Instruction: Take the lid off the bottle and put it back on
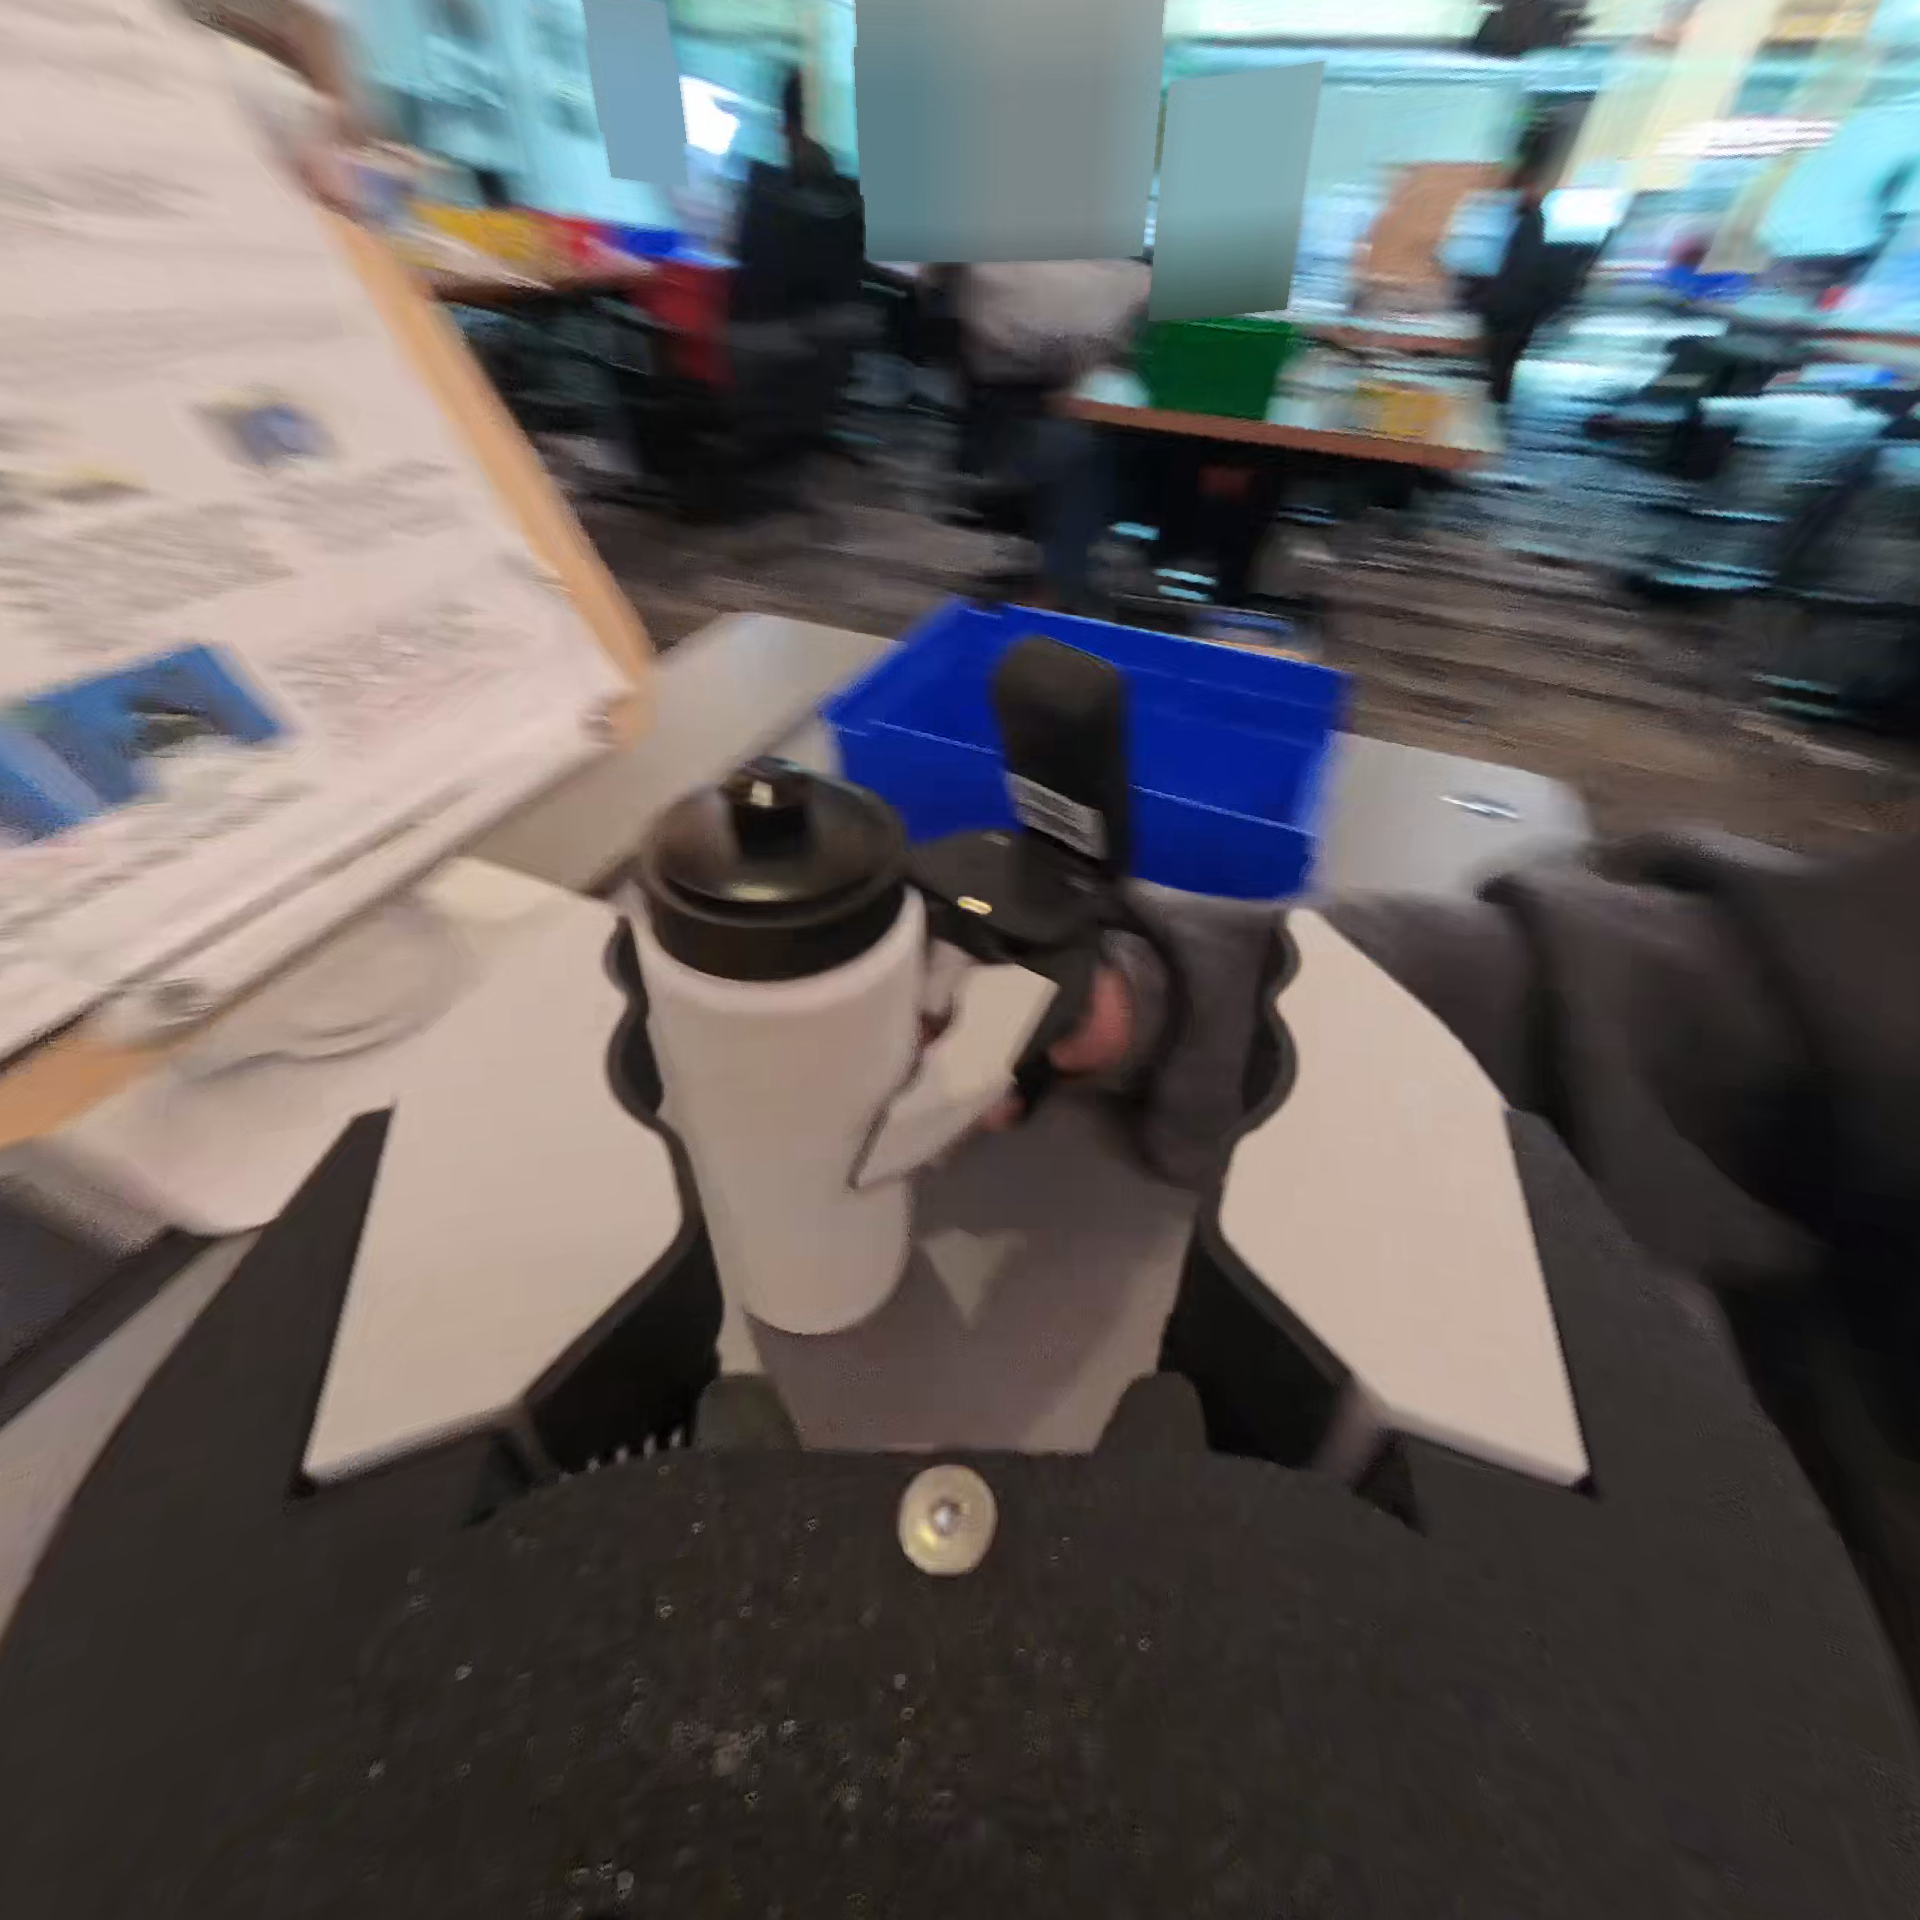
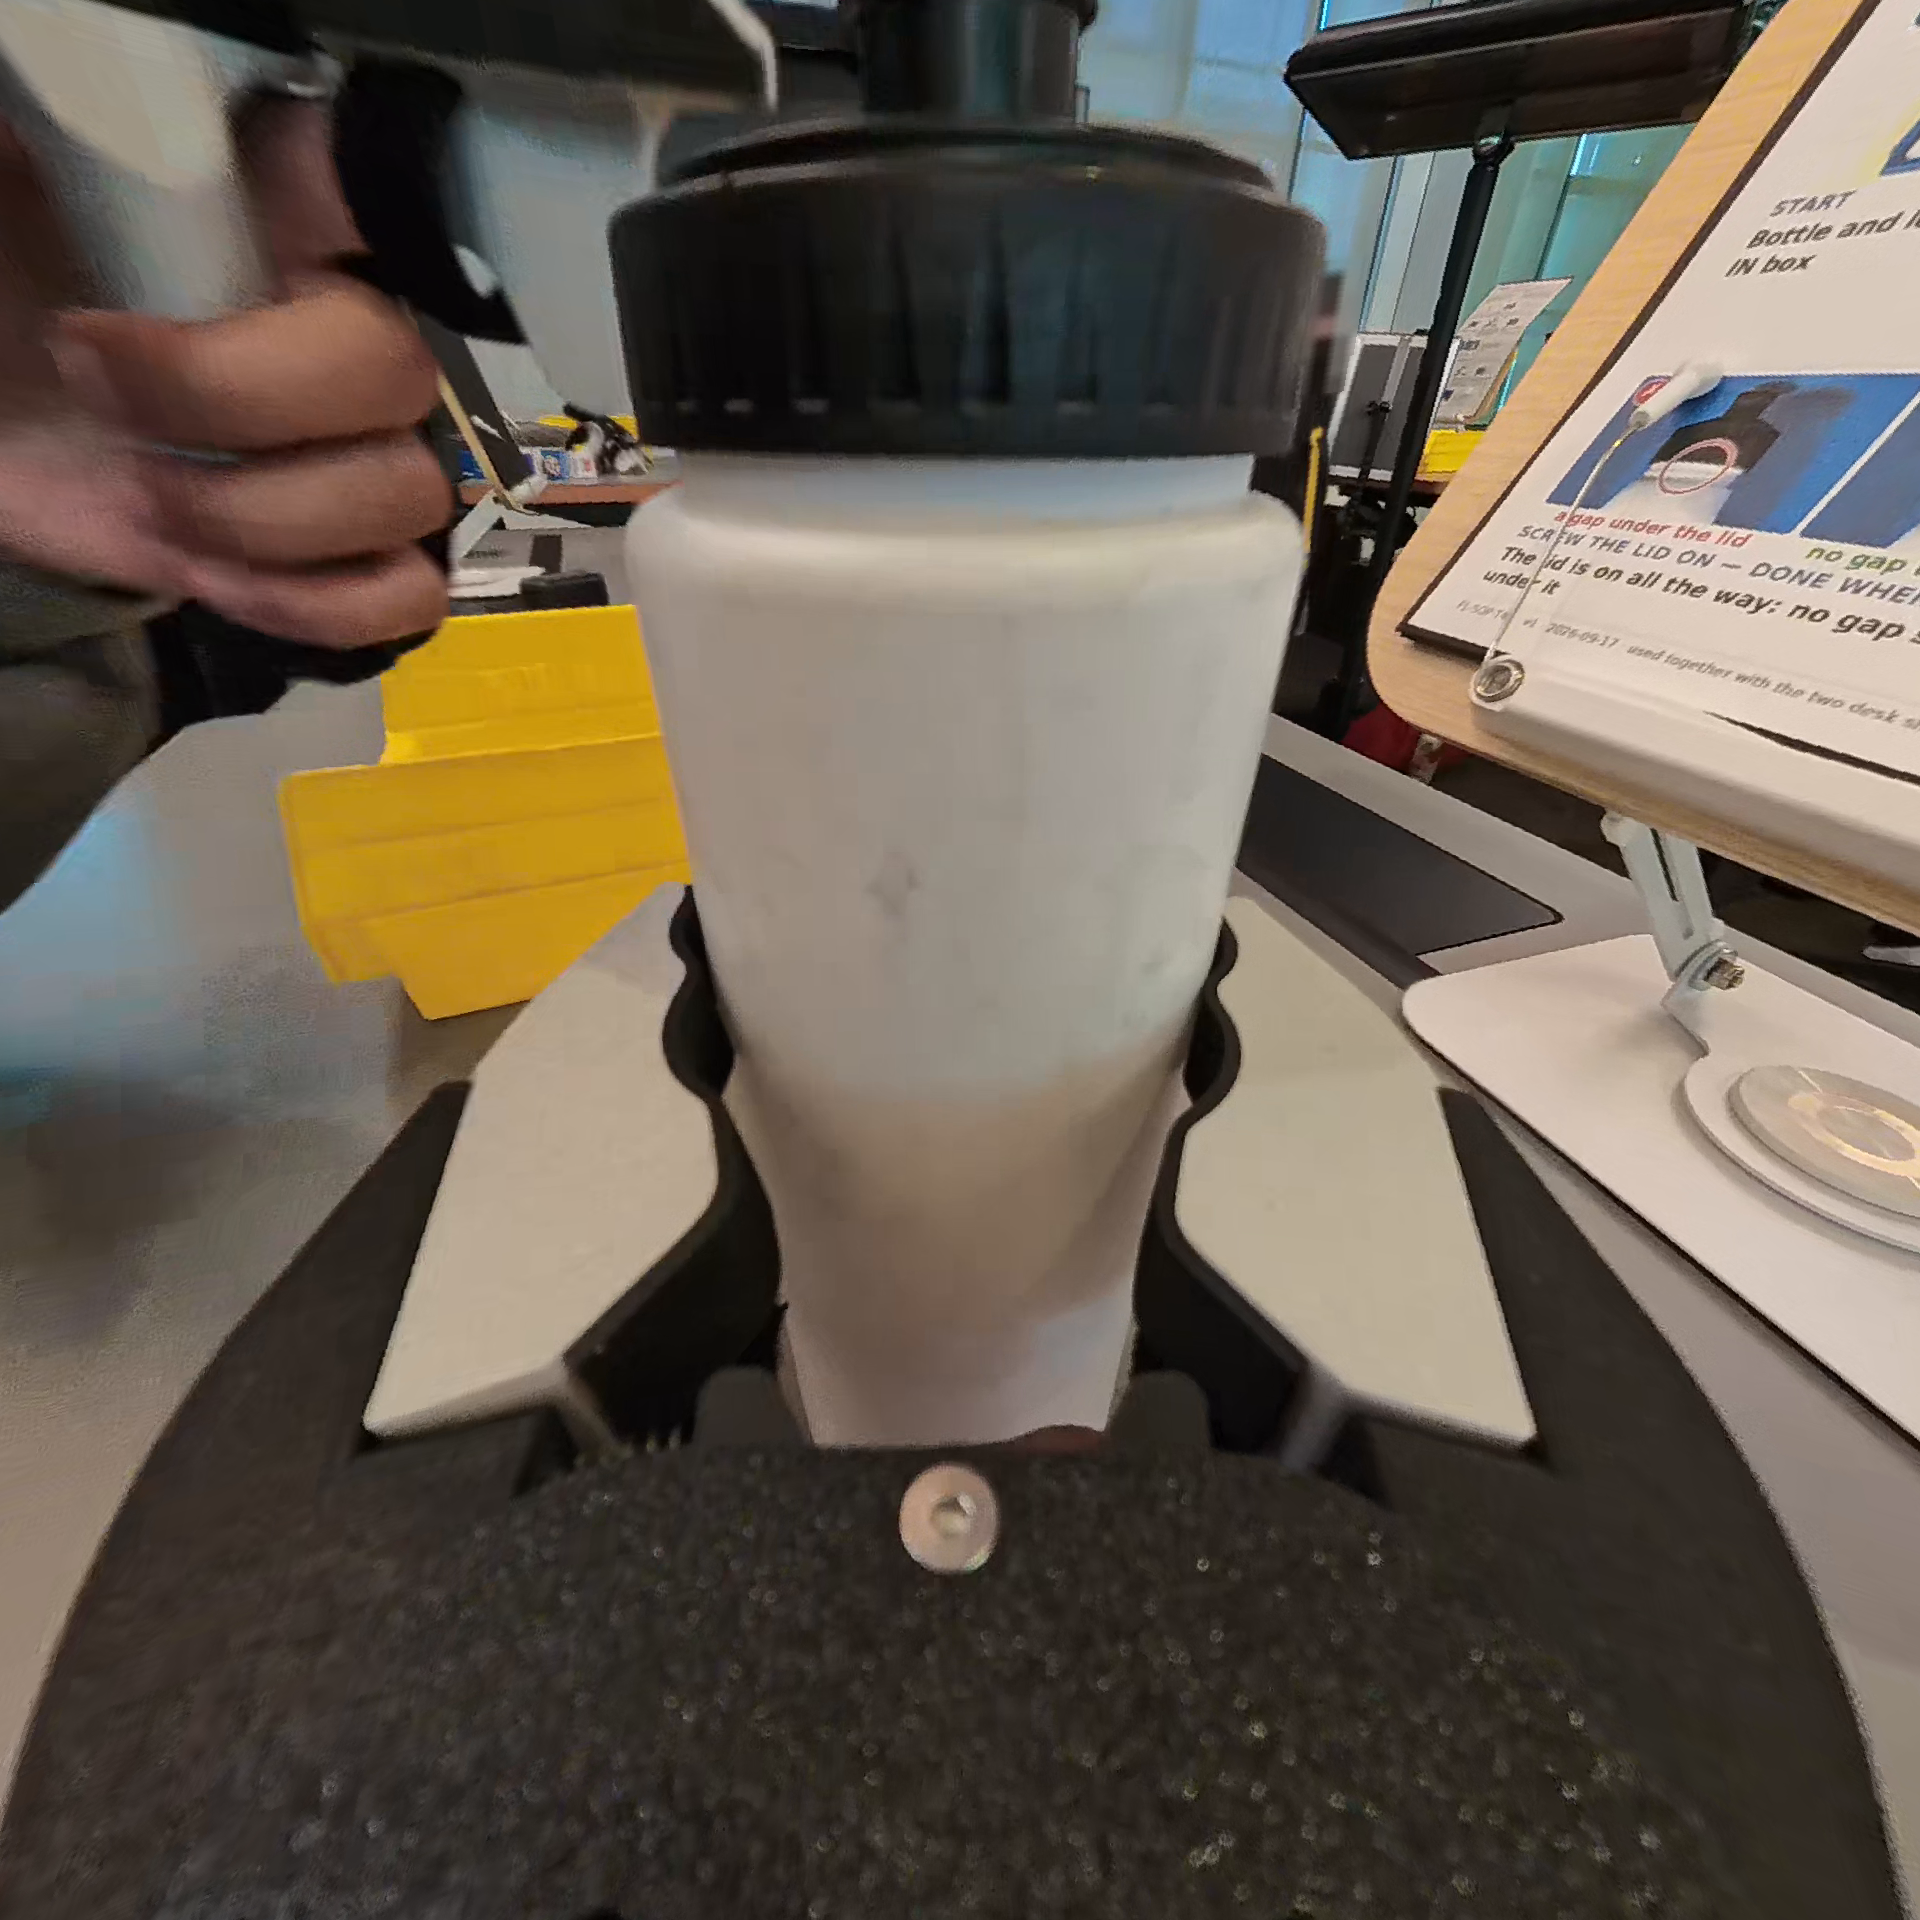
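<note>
1. The right tool [image 2: 951,1081] is clamped on the lower body of the white bottle [image 2: 956,790], both black fingers [image 2: 696,1039] pressed to its sides. The bottle stands upright with its black lid [image 2: 961,301] screwed on.
2. The left tool [image 1: 951,1039] stands wide open. Its left finger [image 1: 634,1049] is at the bottle's [image 1: 790,1091] side, and whether it touches I cannot tell; its right finger is well apart, with bare grey surface [image 1: 1382,1195] between.
3. In the left wrist view the right tool [image 1: 977,1101] reaches the bottle from the far right, a hand [image 1: 1101,1023] on its handle.
4. A blue bin [image 1: 1091,748] sits behind the bottle at the surface's far edge.
5. A tilted board with an instruction sheet [image 2: 1714,436] on a white stand [image 2: 1621,1060] crowds one side.
6. Stacked yellow bins [image 2: 488,831] lie on the other side, toward the surface's [image 2: 187,1039] edge, below the person's left hand [image 2: 229,457].
</note>
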A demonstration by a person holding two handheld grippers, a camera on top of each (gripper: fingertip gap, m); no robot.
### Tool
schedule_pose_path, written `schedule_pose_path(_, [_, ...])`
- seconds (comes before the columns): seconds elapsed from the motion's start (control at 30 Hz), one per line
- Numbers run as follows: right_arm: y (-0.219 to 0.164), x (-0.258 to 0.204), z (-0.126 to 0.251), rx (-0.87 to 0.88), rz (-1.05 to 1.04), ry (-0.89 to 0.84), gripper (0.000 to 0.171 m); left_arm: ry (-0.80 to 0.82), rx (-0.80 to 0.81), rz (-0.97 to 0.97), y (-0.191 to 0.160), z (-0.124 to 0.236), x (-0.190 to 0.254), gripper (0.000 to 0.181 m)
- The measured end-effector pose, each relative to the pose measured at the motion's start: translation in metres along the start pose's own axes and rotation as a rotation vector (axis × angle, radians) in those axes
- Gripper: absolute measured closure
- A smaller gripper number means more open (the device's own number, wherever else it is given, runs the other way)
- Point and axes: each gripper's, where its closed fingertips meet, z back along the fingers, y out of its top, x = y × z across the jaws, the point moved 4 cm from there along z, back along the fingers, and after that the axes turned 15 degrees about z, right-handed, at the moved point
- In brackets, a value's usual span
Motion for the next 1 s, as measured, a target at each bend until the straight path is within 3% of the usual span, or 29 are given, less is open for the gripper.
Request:
schedule_pose_path(0.1, [0.0, -0.001, 0.0, 0.016, -0.007, 0.018, 0.084, -0.259, -0.016, 0.097, 0.012, 0.018, -0.019, 0.07])
schedule_pose_path(0.17, [0.0, -0.001, -0.001, 0.021, -0.011, 0.027, 0.084, -0.309, -0.046, 0.123, 0.022, 0.016, -0.044, 0.071])
schedule_pose_path(0.33, [0.0, -0.001, -0.002, 0.031, -0.017, 0.042, 0.084, -0.488, -0.08, 0.091, 0.024, -0.021, -0.082, 0.072])
schedule_pose_path(0.53, [-0.001, -0.001, -0.001, 0.046, -0.035, 0.06, 0.084, -0.844, -0.136, 0.138, 0.011, -0.055, -0.078, 0.074])
schedule_pose_path(0.67, [-0.001, -0.001, -0.001, 0.051, -0.043, 0.064, 0.084, -0.868, -0.188, 0.045, -0.005, -0.071, -0.076, 0.079])
schedule_pose_path(0.8, [-0.001, -0.001, -0.002, 0.057, -0.052, 0.069, 0.084, -0.922, -0.149, -0.016, -0.004, -0.069, -0.073, 0.109])
schedule_pose_path(1.0, [-0.001, -0.001, -0.002, 0.048, -0.043, 0.061, 0.083, -0.805, -0.123, -0.01, -0.004, -0.069, -0.071, 0.109])
